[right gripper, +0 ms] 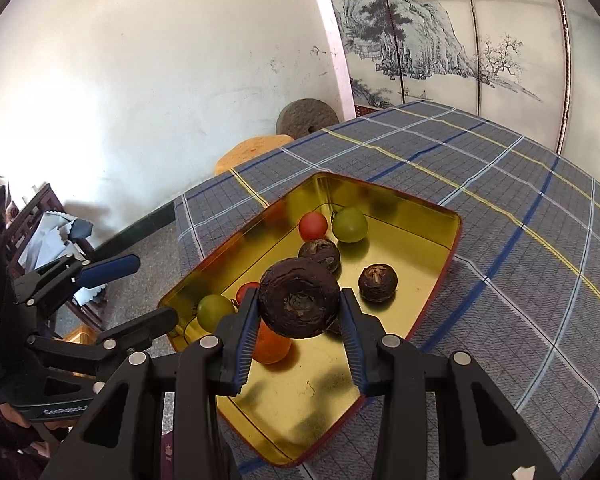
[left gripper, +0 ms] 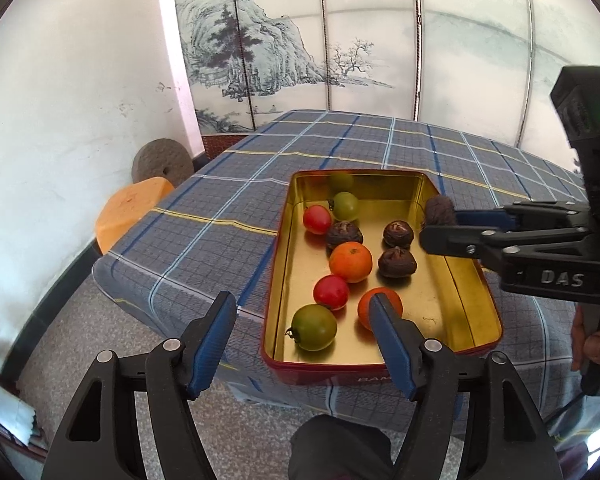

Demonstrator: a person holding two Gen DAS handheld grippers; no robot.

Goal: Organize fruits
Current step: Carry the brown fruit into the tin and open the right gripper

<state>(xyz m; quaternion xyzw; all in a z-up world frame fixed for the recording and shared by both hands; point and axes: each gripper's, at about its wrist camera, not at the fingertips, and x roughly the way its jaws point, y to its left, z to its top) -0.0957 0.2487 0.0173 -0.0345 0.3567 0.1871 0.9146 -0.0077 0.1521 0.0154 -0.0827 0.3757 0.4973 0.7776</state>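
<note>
Tin point(left gripper: 476, 280): gold inside, red outside, sitting on the checked tablecloth point(left gripper: 228, 208) near the table's front edge, fruit scattered across its floor.
Right gripper point(right gripper: 300, 312): clamped on a dark brown wrinkled fruit point(right gripper: 298, 298), one blue pad pressed to each side, held up above the tin's middle.
Same fruit from the left wrist camera: it shows at the right gripper's tip point(left gripper: 440, 210), over the tin's right wall.
Left gripper point(left gripper: 300, 336): fingers wide apart, nothing between them, hanging over the tin's near left corner.
Brown fruits in the tin: three, one point(left gripper: 344, 234) left of centre, two point(left gripper: 398, 233) point(left gripper: 397, 262) to its right.
Oranges: one point(left gripper: 351, 261) mid-tin, another point(left gripper: 392, 300) partly behind the left gripper's right finger.
Red tomatoes: one point(left gripper: 317, 219) toward the far end, one point(left gripper: 331, 292) toward the near end.
Green tomatoes: one point(left gripper: 345, 206) beside the far red one, one point(left gripper: 314, 327) at the near left corner.
</note>
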